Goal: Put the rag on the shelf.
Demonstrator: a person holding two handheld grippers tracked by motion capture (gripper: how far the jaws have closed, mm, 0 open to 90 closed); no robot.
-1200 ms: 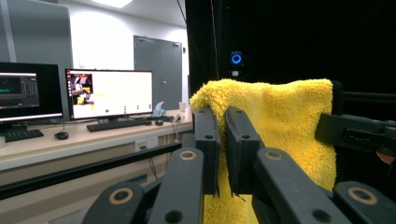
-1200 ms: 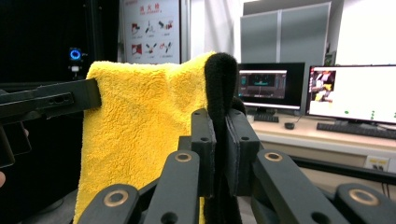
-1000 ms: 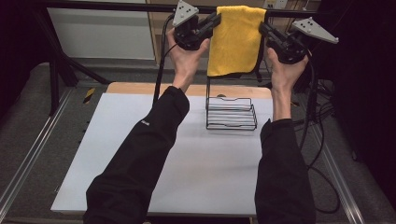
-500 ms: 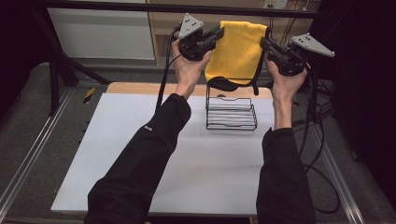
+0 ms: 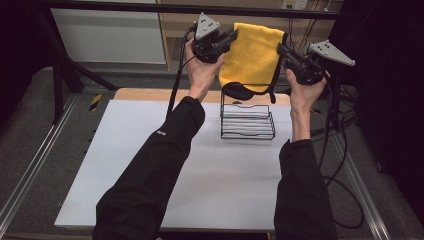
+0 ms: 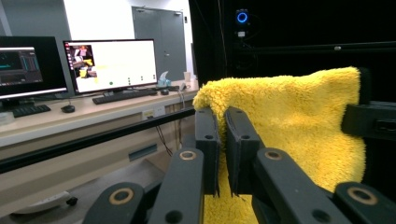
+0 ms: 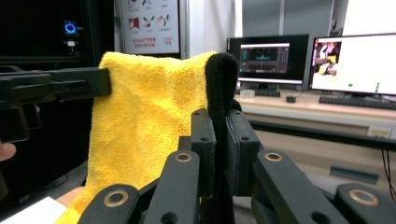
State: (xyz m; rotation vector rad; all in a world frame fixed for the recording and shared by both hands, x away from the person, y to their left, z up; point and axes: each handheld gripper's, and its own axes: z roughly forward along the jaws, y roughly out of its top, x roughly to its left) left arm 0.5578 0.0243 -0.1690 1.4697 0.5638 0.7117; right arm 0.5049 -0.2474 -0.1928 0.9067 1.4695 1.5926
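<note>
One yellow cloth [image 5: 252, 55] with a black edge is held up in the air above one black wire rack [image 5: 247, 121], which stands on the white table [image 5: 150, 190]. The left gripper [image 5: 231, 37] is clamped on one top corner, the right gripper [image 5: 282, 50] on the other. Two monitors [image 6: 112, 63] are seen behind; their writing cannot be read.

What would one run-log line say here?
fluffy yellow cloth | left gripper shut on corner | right gripper shut on corner | above black wire rack
</note>
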